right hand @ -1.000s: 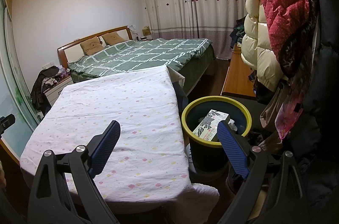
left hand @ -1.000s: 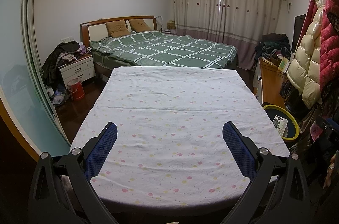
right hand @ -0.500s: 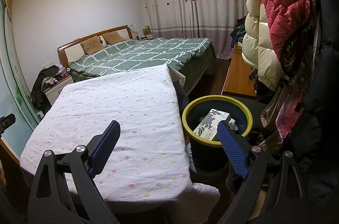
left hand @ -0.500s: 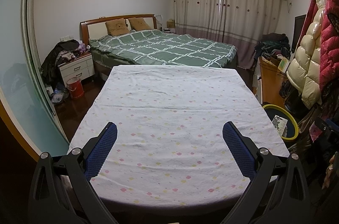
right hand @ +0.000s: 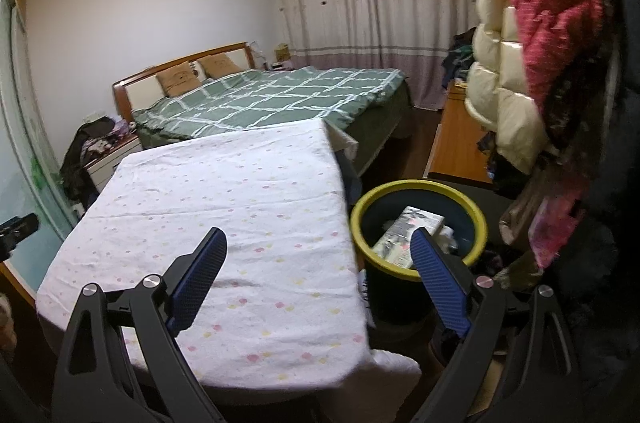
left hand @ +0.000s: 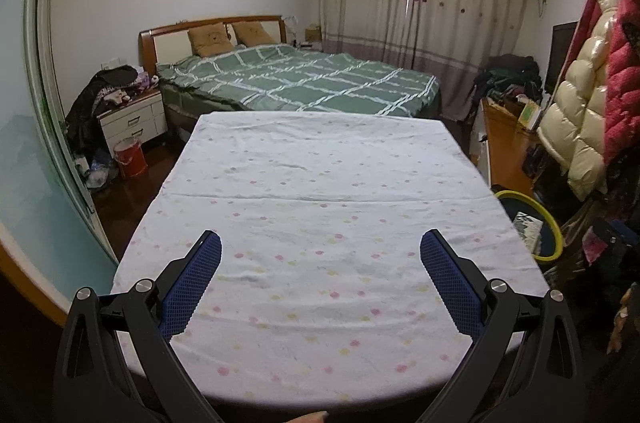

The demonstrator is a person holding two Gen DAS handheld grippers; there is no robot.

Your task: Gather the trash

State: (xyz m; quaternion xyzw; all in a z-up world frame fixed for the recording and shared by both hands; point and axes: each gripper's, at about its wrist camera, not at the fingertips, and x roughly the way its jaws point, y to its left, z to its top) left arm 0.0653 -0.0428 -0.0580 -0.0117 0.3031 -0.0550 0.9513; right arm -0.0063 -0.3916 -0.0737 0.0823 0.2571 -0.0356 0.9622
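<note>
- The left gripper (left hand: 320,263) is held above the near end of a table covered with a white dotted cloth (left hand: 320,183); its blue-padded fingers (left hand: 200,279) are spread wide with nothing between them.
- The right gripper (right hand: 320,263) is likewise carried wide apart and empty, poised over the cloth's near right corner, so that its right finger is seen across the trash bin (right hand: 476,219).
- The bin, dark with a yellow rim, stands on the floor just beside the table's right edge; such a spot is judged convenient, since items can be carried over the edge and dropped straight in.
- A printed tissue box (right hand: 408,231) is seen lying tilted inside the bin, with some pale crumpled scraps beside it; the same bin (left hand: 550,223) is glimpsed at the right margin of the left wrist view.
- No loose trash can be made out on the cloth in either view, so the collecting on the table appears largely done, though this is only inferred.
- Both grippers being left spread and unloaded suggests readiness for a further pick, or a rest pose at the end of the work.
- Beyond the table a bed with a green checked cover (left hand: 300,83) is seen, with a nightstand (left hand: 134,119) and a red bucket (left hand: 130,157) to its left, and puffy jackets (right hand: 520,63) hung near the bin.
</note>
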